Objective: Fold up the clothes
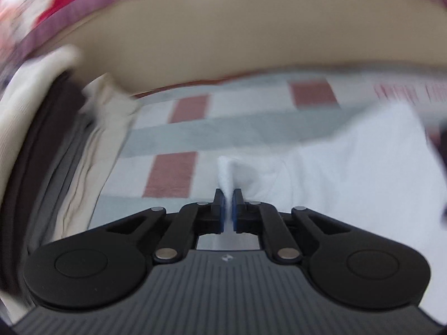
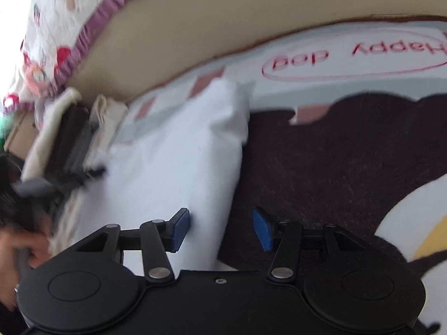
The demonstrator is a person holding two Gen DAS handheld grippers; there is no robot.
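- Clamped tight on a pinched ridge of the white garment [image 1: 349, 162]: the blue pads [image 1: 222, 209] of the left gripper [image 1: 228, 209], with cloth peaking up between them.
- Standing apart with nothing pressed between: the pads [image 2: 181, 229] of the right gripper [image 2: 222, 227], straddling the garment's right edge, one pad over white cloth, the other over the dark brown patch of the mat [image 2: 335, 153].
- Lies spread, partly folded, on the printed mat [image 1: 173, 122]; far corner [image 2: 229, 92] rumpled and slightly raised.
- Looks light, thin and limp; likely to sag, crease and slide on itself rather than keep a shape.
- Probably best taken at edges or corners, pinching a small gather as on the left; a matching hold on the right edge near the open pads seems the sensible partner grip.
- Risk, as a judgement: catching only one layer, or dragging the lower layer along and undoing the fold.
- Both grippers angled downward toward the mat, the right one rolled to one side so the scene tilts.
- Seen at the left border of the right view: the left gripper, blurred, and a hand [image 2: 16, 248] around its grip.
- Further out: a stack of folded clothes [image 1: 83, 139] in cream, grey and dark tones left of the garment, then tan floor [image 1: 223, 36] and a purple-trimmed quilt [image 2: 56, 28].
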